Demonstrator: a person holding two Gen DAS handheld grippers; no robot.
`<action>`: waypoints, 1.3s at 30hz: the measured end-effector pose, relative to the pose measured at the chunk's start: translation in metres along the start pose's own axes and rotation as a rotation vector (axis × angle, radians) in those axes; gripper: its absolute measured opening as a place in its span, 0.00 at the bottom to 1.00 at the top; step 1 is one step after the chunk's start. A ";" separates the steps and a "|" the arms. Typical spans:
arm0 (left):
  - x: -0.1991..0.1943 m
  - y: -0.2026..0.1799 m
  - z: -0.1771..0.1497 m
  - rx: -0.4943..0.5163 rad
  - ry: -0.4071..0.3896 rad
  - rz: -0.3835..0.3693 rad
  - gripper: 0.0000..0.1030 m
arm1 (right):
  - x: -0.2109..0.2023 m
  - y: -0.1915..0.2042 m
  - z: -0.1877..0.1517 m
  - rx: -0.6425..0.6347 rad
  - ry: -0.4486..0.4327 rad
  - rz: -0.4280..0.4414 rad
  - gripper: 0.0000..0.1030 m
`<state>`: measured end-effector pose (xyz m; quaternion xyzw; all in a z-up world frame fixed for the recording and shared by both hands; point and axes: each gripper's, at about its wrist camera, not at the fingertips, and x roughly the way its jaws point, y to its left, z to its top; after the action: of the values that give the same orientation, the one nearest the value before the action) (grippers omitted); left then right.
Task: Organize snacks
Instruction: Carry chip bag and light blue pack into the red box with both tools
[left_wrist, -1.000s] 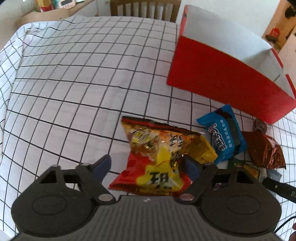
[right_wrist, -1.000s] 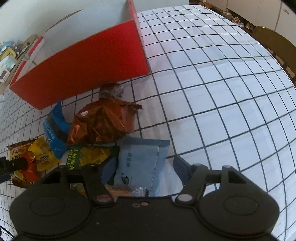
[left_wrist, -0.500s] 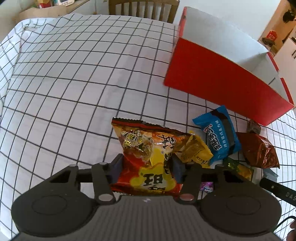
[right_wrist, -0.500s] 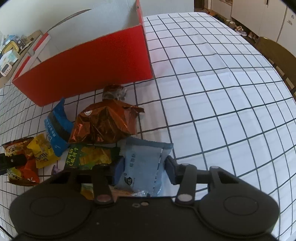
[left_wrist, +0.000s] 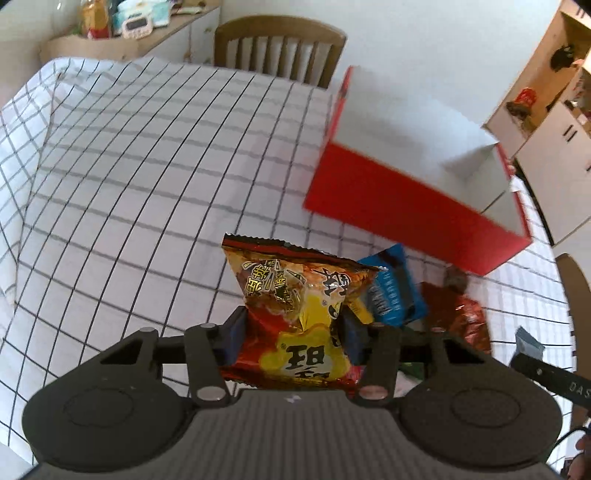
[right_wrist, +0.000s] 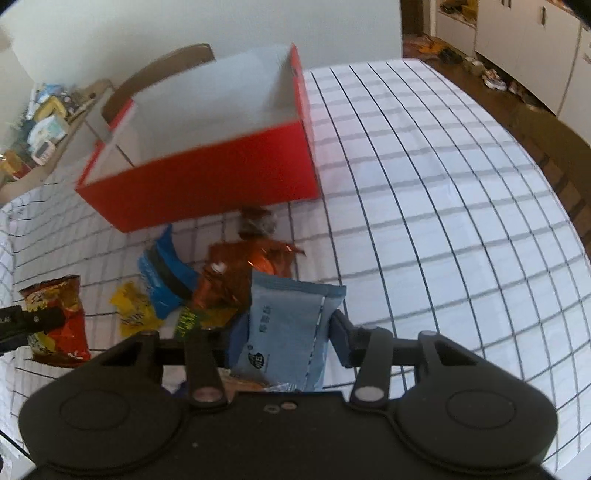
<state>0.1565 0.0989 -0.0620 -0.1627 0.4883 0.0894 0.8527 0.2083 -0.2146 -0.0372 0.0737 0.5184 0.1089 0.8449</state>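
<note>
Clearly both packets here are light, soft and crinkly, so they will bend and slide rather than resist; going from the left, the left gripper (left_wrist: 291, 334) has its fingers (left_wrist: 233, 336) pinched on the lower half of the red and yellow chip bag (left_wrist: 295, 295), which stands up between them clear of the checked table (left_wrist: 129, 184); the bag is puffed with air, so I judge that a squeeze across its belly can slip or crush the chips inside, and the flat seam along the top edge would be the surer place to hold. Beside it on the table lie a blue packet (left_wrist: 391, 291) and a brown foil bag (left_wrist: 465, 317), loose and partly overlapping; a small yellow packet (right_wrist: 135, 314) and a green one (right_wrist: 201, 317) show among them in the right view. Further right, the right gripper (right_wrist: 284, 334) has its fingers (right_wrist: 341, 338) closed on the sides of the pale blue packet (right_wrist: 288, 328), held upright above the pile; it looks flat and a little stiffer than the chip bag, though its glossy film seems slippery, so a hold near the middle, where the fingers now sit, should keep it from swinging. Behind the pile stands the open red box (right_wrist: 207, 184), white inside and seemingly empty, near enough to take both packets; neither packet is fragile enough to mind a short drop into it.
</note>
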 end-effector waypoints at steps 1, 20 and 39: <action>-0.004 -0.003 0.002 0.007 -0.006 -0.007 0.49 | -0.004 0.001 0.004 -0.006 -0.007 0.009 0.45; -0.010 -0.026 0.006 0.085 -0.030 -0.015 0.49 | -0.006 0.045 -0.001 -0.358 -0.115 -0.027 0.45; -0.010 -0.087 0.126 0.185 -0.129 0.010 0.50 | -0.006 0.058 0.123 -0.299 -0.161 0.057 0.45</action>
<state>0.2795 0.0643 0.0224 -0.0748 0.4394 0.0587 0.8932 0.3092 -0.1611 0.0374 -0.0299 0.4246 0.2024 0.8819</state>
